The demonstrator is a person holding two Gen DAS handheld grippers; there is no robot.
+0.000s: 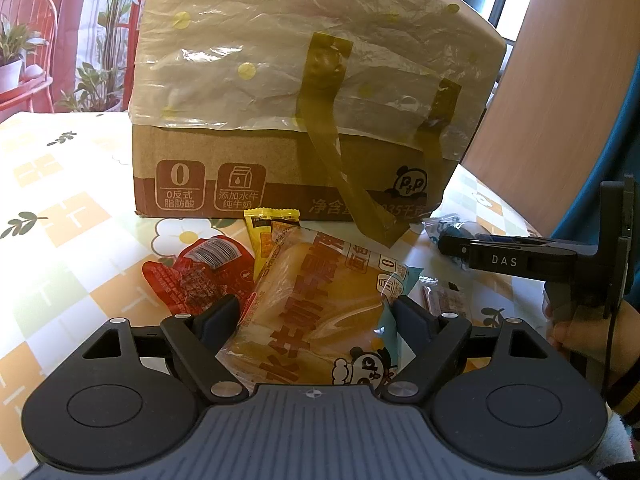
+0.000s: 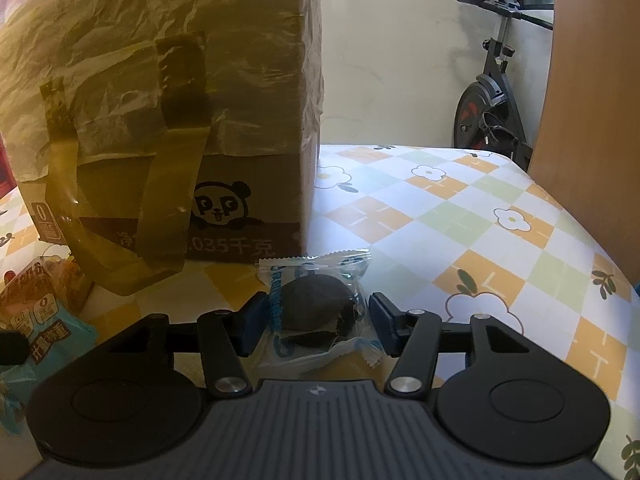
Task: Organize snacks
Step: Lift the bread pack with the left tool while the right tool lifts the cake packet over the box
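A cardboard box (image 1: pixel 288 176) lined with a dotted plastic bag stands on the table; it also shows in the right wrist view (image 2: pixel 248 184). My left gripper (image 1: pixel 316 320) is open around a bread packet (image 1: pixel 320 308) lying on the table, fingers on both its sides. Behind it lie a red snack pack (image 1: pixel 200 272) and a yellow sachet (image 1: pixel 264 236). My right gripper (image 2: pixel 314 324) is open around a clear packet with a dark cookie (image 2: pixel 316 304). The right gripper also shows in the left wrist view (image 1: pixel 452 244), to the right.
The table has a checked flower cloth (image 2: pixel 480 232). A small pinkish packet (image 1: pixel 444 300) lies right of the bread. A wooden board (image 2: pixel 592 120) stands at the right. An exercise bike (image 2: pixel 488 96) is behind the table. Red chairs and plants (image 1: pixel 40 60) are at the left.
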